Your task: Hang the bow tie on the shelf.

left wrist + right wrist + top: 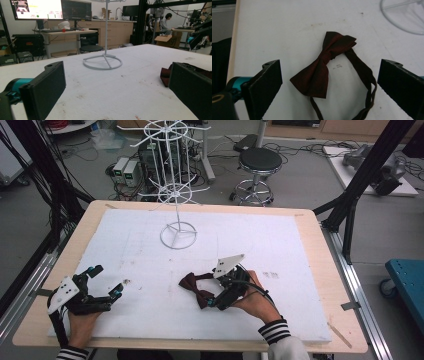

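— So, the tongs first: how do they stand?

— Right gripper (212, 302) has its 2 black jaws spread wide, nothing pinched; in the right gripper view they stand on either side of the dark red bow tie (324, 66), clear of the cloth. Left gripper (106, 281) is spread too, with bare white sheet between its jaws.

— Where is the bow tie?

— Flat on the white sheet (150, 305) that covers the worktop, nearer the front edge, a little right of the middle, its thin strap (364, 75) looping out beside it. The right gripper sits just at its right end.

— And the left one?

— Near the front left corner, well apart from the tie.

— Anything else on the worktop?

— A white wire rack (176, 195), upright on its ring base (178, 236), toward the back edge.
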A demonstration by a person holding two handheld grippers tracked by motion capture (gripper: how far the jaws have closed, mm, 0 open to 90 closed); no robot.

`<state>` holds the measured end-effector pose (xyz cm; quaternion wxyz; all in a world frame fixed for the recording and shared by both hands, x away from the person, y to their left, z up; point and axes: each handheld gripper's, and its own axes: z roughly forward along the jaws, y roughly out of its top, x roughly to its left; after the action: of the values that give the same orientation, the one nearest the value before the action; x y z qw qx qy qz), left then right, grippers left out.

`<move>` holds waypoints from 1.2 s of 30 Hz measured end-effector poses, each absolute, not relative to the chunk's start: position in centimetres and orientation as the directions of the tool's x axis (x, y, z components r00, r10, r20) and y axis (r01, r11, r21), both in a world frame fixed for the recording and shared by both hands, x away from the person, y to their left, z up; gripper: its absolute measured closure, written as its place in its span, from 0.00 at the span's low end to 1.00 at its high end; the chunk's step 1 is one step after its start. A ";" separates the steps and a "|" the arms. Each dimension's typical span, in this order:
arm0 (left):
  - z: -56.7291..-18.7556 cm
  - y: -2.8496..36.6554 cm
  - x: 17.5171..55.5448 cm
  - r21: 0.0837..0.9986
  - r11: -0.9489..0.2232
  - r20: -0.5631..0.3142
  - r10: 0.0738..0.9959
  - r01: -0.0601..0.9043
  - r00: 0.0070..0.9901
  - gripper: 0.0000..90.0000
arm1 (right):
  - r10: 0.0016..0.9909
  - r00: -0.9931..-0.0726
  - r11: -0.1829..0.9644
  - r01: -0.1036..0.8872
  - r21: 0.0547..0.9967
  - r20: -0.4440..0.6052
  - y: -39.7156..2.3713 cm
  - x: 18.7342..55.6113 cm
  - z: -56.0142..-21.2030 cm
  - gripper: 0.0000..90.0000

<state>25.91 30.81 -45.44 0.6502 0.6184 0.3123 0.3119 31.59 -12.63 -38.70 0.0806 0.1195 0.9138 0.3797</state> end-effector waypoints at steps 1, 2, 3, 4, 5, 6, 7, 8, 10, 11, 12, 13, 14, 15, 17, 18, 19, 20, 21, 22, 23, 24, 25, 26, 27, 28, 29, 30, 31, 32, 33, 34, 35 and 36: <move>-45.4 30.8 25.9 0.999 0.040 -0.019 0.792 -0.020 0.611 0.02 | 0.275 -0.960 0.691 0.157 0.706 -0.055 -12.4 31.7 -38.8 0.06; -45.4 30.8 25.9 0.999 0.041 -0.020 0.792 -0.019 0.610 0.02 | 0.276 -0.960 0.696 0.166 0.698 -0.047 -12.2 31.8 -39.0 0.07; -45.4 30.8 25.9 0.999 0.041 -0.021 0.792 -0.019 0.611 0.02 | 0.274 -0.961 0.702 0.168 0.692 -0.045 -12.1 31.9 -39.1 0.08; -45.4 30.8 25.9 0.999 0.041 -0.021 0.792 -0.019 0.610 0.02 | 0.271 -0.962 0.708 0.174 0.684 -0.035 -11.9 32.0 -39.3 0.09; -45.4 30.8 25.9 0.999 0.041 -0.021 0.792 -0.019 0.610 0.02 | 0.272 -0.962 0.711 0.184 0.678 -0.023 -11.7 32.0 -39.4 0.12; -45.4 30.8 25.9 0.999 0.038 -0.018 0.792 -0.019 0.611 0.02 | 0.263 -0.965 0.718 0.182 0.672 -0.020 -11.6 32.1 -39.5 0.19; -45.4 30.8 25.9 0.999 0.042 -0.021 0.792 -0.019 0.610 0.02 | 0.251 -0.968 0.727 0.168 0.665 -0.029 -11.6 32.2 -39.6 0.20; -45.4 30.8 25.9 0.999 0.042 -0.021 0.792 -0.019 0.610 0.02 | 0.250 -0.968 0.735 0.172 0.656 -0.026 -11.4 32.2 -39.7 0.20; -45.4 30.8 25.9 0.999 0.041 -0.021 0.792 -0.019 0.610 0.02 | 0.250 -0.968 0.744 0.179 0.644 -0.019 -11.3 32.3 -39.9 0.20; -45.4 30.8 25.9 0.999 0.042 -0.021 0.792 -0.019 0.610 0.02 | 0.251 -0.968 0.749 0.181 0.638 -0.020 -11.2 32.4 -40.0 0.20; -45.4 30.8 25.9 0.999 0.041 -0.021 0.792 -0.019 0.610 0.02 | 0.254 -0.967 0.751 0.190 0.632 -0.011 -11.1 32.4 -40.1 0.21; -45.4 30.8 25.9 0.999 0.040 -0.020 0.792 -0.019 0.611 0.02 | 0.257 -0.966 0.757 0.192 0.624 -0.013 -11.1 32.4 -40.2 0.21; -45.4 30.8 25.9 0.999 0.041 -0.021 0.792 -0.019 0.611 0.02 | 0.257 -0.966 0.761 0.197 0.618 -0.009 -11.0 32.5 -40.3 0.22; -45.4 30.8 25.9 0.999 0.040 -0.020 0.792 -0.019 0.611 0.02 | 0.255 -0.967 0.767 0.196 0.611 -0.010 -11.0 32.6 -40.3 0.26; -45.4 30.8 25.9 0.999 0.040 -0.021 0.791 -0.019 0.611 0.02 | 0.251 -0.968 0.775 0.201 0.599 0.000 -10.9 32.6 -40.5 0.28; -45.4 30.8 25.9 0.999 0.041 -0.021 0.791 -0.019 0.611 0.02 | 0.253 -0.967 0.780 0.203 0.591 -0.002 -10.8 32.7 -40.6 0.29; -45.4 30.8 25.9 0.999 0.041 -0.021 0.791 -0.019 0.611 0.02 | 0.253 -0.967 0.784 0.204 0.587 -0.001 -10.8 32.7 -40.7 0.30; -45.4 30.8 25.9 0.999 0.041 -0.021 0.791 -0.019 0.611 0.02 | 0.251 -0.968 0.785 0.205 0.584 0.002 -10.7 32.8 -40.8 0.31; -45.4 30.8 25.9 0.999 0.042 -0.021 0.791 -0.019 0.611 0.02 | 0.256 -0.967 0.790 0.214 0.574 0.009 -10.7 32.8 -40.9 0.33; -45.4 30.8 25.9 0.999 0.042 -0.022 0.791 -0.019 0.611 0.02 | 0.256 -0.967 0.792 0.217 0.571 0.012 -10.6 32.9 -41.0 0.35; -45.4 30.8 25.9 0.999 0.042 -0.022 0.791 -0.018 0.611 0.02 | 0.252 -0.967 0.796 0.219 0.565 0.019 -10.6 32.9 -41.1 0.37; -45.4 30.8 25.9 0.999 0.042 -0.022 0.791 -0.018 0.611 0.02 | 0.250 -0.968 0.794 0.221 0.567 0.027 -10.6 32.9 -41.2 0.38; -45.4 30.8 25.9 0.999 0.042 -0.021 0.791 -0.019 0.612 0.02 | 0.250 -0.968 0.794 0.223 0.565 0.030 -10.6 33.0 -41.2 0.39; -45.4 30.8 25.9 0.999 0.042 -0.022 0.791 -0.019 0.611 0.02 | 0.242 -0.970 0.798 0.218 0.561 0.033 -10.6 33.0 -41.3 0.41; -45.4 30.8 25.9 0.999 0.041 -0.021 0.791 -0.019 0.612 0.02 | 0.236 -0.971 0.802 0.214 0.558 0.034 -10.5 33.1 -41.4 0.43; -45.4 30.8 25.9 0.999 0.042 -0.021 0.791 -0.019 0.612 0.02 | 0.231 -0.972 0.806 0.216 0.552 0.042 -10.5 33.1 -41.5 0.45; -45.4 30.8 25.9 0.999 0.041 -0.021 0.791 -0.019 0.612 0.02 | 0.225 -0.973 0.806 0.214 0.551 0.048 -10.5 33.1 -41.5 0.47; -45.4 30.8 25.9 0.999 0.041 -0.021 0.791 -0.020 0.612 0.02 | 0.223 -0.973 0.807 0.218 0.548 0.058 -10.5 33.1 -41.5 0.51; -45.4 30.8 25.9 0.999 0.041 -0.020 0.791 -0.020 0.612 0.02 | 0.220 -0.973 0.809 0.218 0.546 0.062 -10.5 33.1 -41.6 0.55; -45.4 30.8 25.9 0.999 0.043 -0.022 0.791 -0.020 0.611 0.02 | 0.208 -0.976 0.815 0.208 0.542 0.062 -10.6 33.2 -41.6 0.59; -45.4 30.8 25.9 0.999 0.043 -0.021 0.791 -0.020 0.611 0.02 | 0.203 -0.976 0.816 0.209 0.539 0.071 -10.6 33.2 -41.7 0.64; -45.4 30.8 25.9 0.999 0.043 -0.021 0.791 -0.020 0.611 0.02 | 0.203 -0.976 0.816 0.209 0.539 0.071 -10.6 33.2 -41.7 0.64; -45.4 30.8 25.9 0.999 0.042 -0.021 0.791 -0.020 0.611 0.02 | 0.192 -0.979 0.829 0.200 0.523 0.069 -10.6 33.2 -41.8 0.75; -45.4 30.8 25.9 0.999 0.042 -0.021 0.791 -0.021 0.611 0.02 | 0.184 -0.981 0.832 0.192 0.520 0.068 -10.6 33.2 -41.8 0.81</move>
<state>25.89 30.80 -45.44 0.6511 0.6178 0.3118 0.3118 33.22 -10.56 -41.85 -0.0075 0.0983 0.9571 0.2723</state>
